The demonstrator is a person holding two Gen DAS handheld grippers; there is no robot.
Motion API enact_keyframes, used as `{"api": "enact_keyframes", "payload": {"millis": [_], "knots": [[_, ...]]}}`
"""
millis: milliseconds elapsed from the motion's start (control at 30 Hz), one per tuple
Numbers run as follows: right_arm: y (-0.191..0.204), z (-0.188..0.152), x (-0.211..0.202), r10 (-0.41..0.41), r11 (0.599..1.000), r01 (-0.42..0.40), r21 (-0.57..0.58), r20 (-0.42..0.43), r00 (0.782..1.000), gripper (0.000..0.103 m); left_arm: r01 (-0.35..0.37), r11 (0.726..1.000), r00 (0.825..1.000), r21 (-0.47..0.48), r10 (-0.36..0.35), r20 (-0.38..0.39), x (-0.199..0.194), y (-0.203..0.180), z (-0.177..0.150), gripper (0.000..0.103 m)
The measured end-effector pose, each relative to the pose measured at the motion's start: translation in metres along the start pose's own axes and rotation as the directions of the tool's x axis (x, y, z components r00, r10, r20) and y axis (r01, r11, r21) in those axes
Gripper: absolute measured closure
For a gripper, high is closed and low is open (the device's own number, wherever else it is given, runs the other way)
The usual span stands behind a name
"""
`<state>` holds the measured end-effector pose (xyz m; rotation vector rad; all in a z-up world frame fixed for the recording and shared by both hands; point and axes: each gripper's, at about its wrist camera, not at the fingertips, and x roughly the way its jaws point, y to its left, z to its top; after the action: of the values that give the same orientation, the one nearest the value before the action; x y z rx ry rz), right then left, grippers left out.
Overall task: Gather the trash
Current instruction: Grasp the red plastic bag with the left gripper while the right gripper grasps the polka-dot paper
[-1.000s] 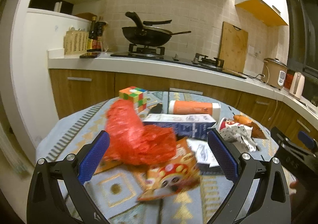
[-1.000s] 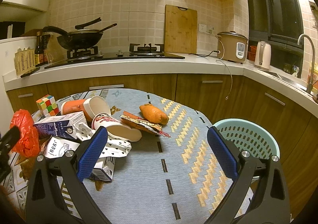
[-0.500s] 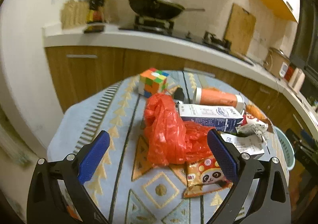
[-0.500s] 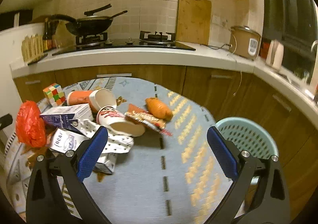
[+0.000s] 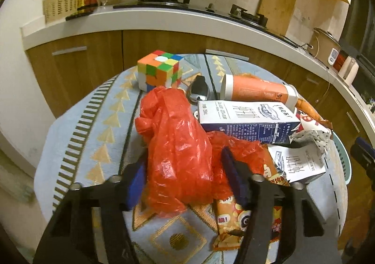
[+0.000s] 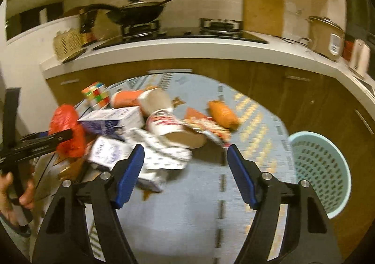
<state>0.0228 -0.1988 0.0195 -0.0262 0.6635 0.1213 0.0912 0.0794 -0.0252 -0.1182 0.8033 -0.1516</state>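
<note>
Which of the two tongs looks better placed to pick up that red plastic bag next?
The left tongs, probably. Their blue fingers already sit on either side of the red bag. The right tongs hang open over bare tablecloth near the basket, holding nothing.

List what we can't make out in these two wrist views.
Left wrist: red bag drapes over the left gripper pads; pinch unclear.
Left wrist: snack packet partly under bag and gripper.
Left wrist: basket mostly hidden behind crumpled cartons.
Right wrist: motion blur; milk carton print unreadable.
</note>
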Motion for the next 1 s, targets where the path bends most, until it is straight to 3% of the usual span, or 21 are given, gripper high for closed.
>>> {"api": "enact_keyframes", "payload": {"millis": [67,167,333,567,733,833,933,1000], "knots": [[0.016,-0.002,0.003,0.054,0.998,-0.055,-0.016,-0.017,0.998,0.034,-0.021,1.000,1.000,0.012,0.021,0.010,-0.002,-0.002,0.000,0.071],[0.047,-0.006,0.003,0.113,0.991,-0.114,-0.063,-0.029,0.993,0.035,-0.011,1.000,1.000,0.008,0.011,0.026,-0.006,0.001,-0.001,0.076],[0.066,-0.010,0.011,0.045,0.992,-0.050,-0.120,-0.043,0.998,0.054,0.033,0.999,0.997,-0.003,-0.032,0.070,-0.024,0.003,-0.003,0.078],[0.033,-0.005,0.025,-0.013,0.999,0.010,-0.050,-0.060,0.998,0.055,0.076,0.997,0.988,0.020,-0.078,0.130,-0.045,-0.004,-0.004,0.078],[0.044,0.004,0.040,-0.018,0.995,0.012,-0.095,-0.065,0.998,0.055,0.097,0.994,0.984,0.046,-0.103,0.147,-0.050,-0.011,-0.003,0.078],[0.053,0.007,0.063,-0.076,0.985,0.060,-0.161,-0.099,0.992,0.055,0.095,0.994,0.984,0.055,-0.102,0.144,-0.050,-0.013,-0.002,0.078],[0.055,0.004,0.077,-0.132,0.973,0.106,-0.206,-0.114,0.985,0.078,0.094,0.994,0.985,0.055,-0.101,0.141,-0.050,-0.012,-0.001,0.077],[0.050,0.006,0.072,-0.113,0.977,0.093,-0.192,-0.094,0.989,0.087,0.097,0.994,0.984,0.055,-0.104,0.144,-0.050,-0.013,-0.001,0.077]]}}
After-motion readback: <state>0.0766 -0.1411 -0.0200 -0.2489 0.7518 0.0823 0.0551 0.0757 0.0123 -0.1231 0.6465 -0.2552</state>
